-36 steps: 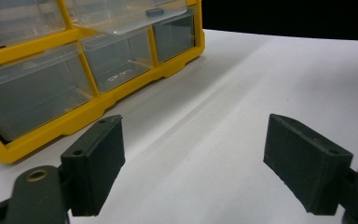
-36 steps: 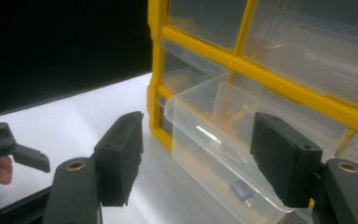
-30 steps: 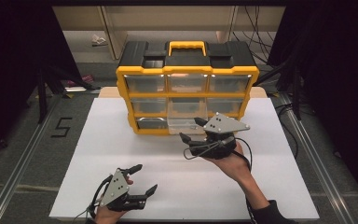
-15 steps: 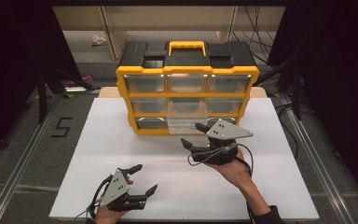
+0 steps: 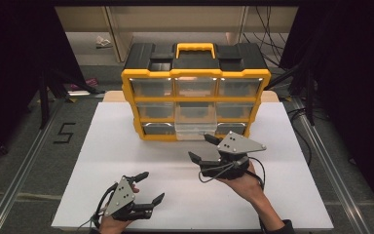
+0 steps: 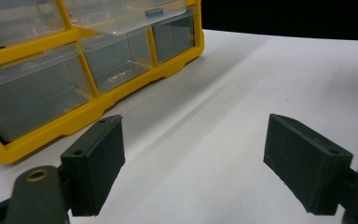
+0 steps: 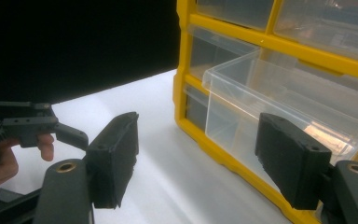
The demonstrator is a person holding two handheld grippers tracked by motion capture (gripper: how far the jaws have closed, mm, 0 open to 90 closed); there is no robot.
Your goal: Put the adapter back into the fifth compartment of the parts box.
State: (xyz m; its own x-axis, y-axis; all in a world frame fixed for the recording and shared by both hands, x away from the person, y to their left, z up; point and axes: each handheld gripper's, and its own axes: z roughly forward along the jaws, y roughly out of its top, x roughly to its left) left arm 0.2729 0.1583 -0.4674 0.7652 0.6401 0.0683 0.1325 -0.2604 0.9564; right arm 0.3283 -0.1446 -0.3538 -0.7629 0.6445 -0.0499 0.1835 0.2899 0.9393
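Two hand-held grippers sit over a white table (image 5: 102,146) before a yellow and black drawer cabinet (image 5: 195,78). A clear drawer (image 5: 195,129) in the middle of the cabinet's bottom row is pulled out toward the person. Just in front of it hovers the right gripper (image 5: 203,148), its fingers spread apart and empty. Well apart, near the table's front left edge, the left gripper (image 5: 150,187) has its fingers likewise spread, holding nothing.
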